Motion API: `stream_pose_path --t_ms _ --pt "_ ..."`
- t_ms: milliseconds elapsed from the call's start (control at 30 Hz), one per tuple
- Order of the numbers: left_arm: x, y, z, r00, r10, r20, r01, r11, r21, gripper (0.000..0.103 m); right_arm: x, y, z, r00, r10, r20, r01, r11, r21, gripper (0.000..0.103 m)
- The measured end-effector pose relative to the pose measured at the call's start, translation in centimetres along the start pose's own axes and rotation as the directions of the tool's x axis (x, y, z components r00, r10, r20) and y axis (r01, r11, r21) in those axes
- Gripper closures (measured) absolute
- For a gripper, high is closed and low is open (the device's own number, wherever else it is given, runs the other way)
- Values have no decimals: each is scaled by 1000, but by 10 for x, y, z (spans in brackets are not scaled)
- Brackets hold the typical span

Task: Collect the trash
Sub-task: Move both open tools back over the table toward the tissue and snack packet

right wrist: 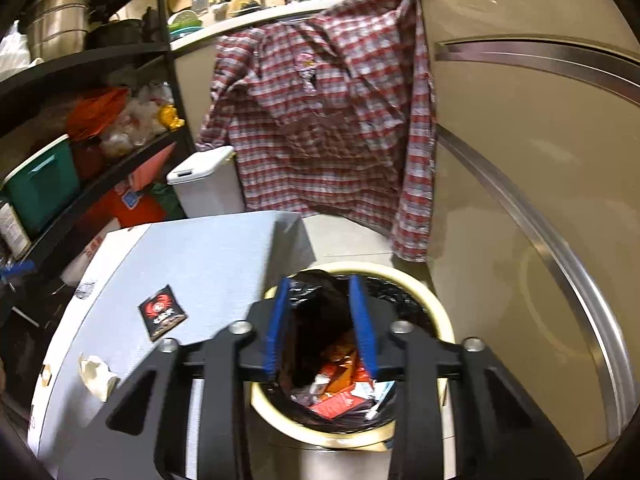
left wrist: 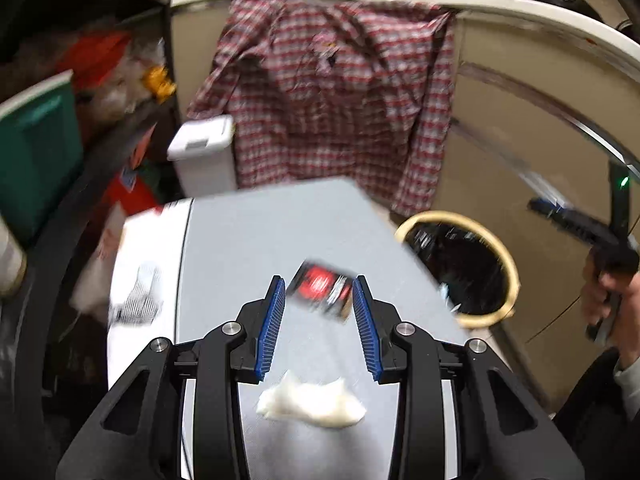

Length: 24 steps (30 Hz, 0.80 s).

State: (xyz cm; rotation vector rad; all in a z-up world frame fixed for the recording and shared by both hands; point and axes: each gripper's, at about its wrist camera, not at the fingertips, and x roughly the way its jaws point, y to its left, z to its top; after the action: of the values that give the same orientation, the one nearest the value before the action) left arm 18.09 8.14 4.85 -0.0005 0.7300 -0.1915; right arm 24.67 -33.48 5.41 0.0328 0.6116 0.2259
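Observation:
A black and red snack packet (left wrist: 320, 294) (right wrist: 162, 312) lies flat on the grey table (left wrist: 248, 232) (right wrist: 208, 256). My left gripper (left wrist: 320, 280) hovers over the table, open; the packet shows just past its fingertips, untouched. A crumpled white tissue (left wrist: 312, 400) (right wrist: 96, 372) lies on the table below the left jaws. My right gripper (right wrist: 319, 281) hangs open above the cream-rimmed bin (right wrist: 438, 308) (left wrist: 500, 248), nothing between its pads. Wrappers (right wrist: 340, 388) lie in the bin's black liner. In the left wrist view a hand (left wrist: 612, 292) holds the right gripper (left wrist: 560, 212) beside the bin.
A plaid shirt (right wrist: 320, 120) (left wrist: 332, 92) hangs over the counter edge behind the table. A white lidded bin (right wrist: 204, 184) (left wrist: 202, 152) stands beside a black shelf rack (right wrist: 80, 60) with a green box (right wrist: 40, 184) and bags. A beige cabinet wall (right wrist: 520, 160) runs along the right.

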Motion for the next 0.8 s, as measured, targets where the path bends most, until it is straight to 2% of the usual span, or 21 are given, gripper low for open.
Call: stream_pose_path --t_ms 100,167,267,367,400,667,733,800 --pt "21 28 -21 996 -7 -90 -3 994 -109 68 2 14 -3 1000 23 -6 -23 999 -25 80" --pt "29 36 -31 993 -10 -121 -9 988 -153 68 6 23 -5 999 35 -12 -35 999 -41 79" --pt "46 35 -48 982 -1 -191 -26 990 -139 67 16 39 -8 998 62 -32 -63 996 -56 79" --pt "58 26 -58 971 13 -238 -38 994 -101 48 26 55 -10 995 87 -46 -90 993 -75 79" --pt "61 23 -61 968 23 -248 -45 995 -85 46 30 62 -10 994 95 -52 -99 991 -84 78" --pt "81 23 -82 933 12 -359 -42 996 -76 46 58 99 -20 983 151 -106 -164 978 -129 74" --pt "84 25 -86 926 16 -376 -48 996 -76 52 66 109 -22 975 181 -127 -197 972 -128 67" --pt "88 30 -88 920 12 -391 -50 995 -88 76 75 118 -25 966 214 -148 -233 964 -130 63"
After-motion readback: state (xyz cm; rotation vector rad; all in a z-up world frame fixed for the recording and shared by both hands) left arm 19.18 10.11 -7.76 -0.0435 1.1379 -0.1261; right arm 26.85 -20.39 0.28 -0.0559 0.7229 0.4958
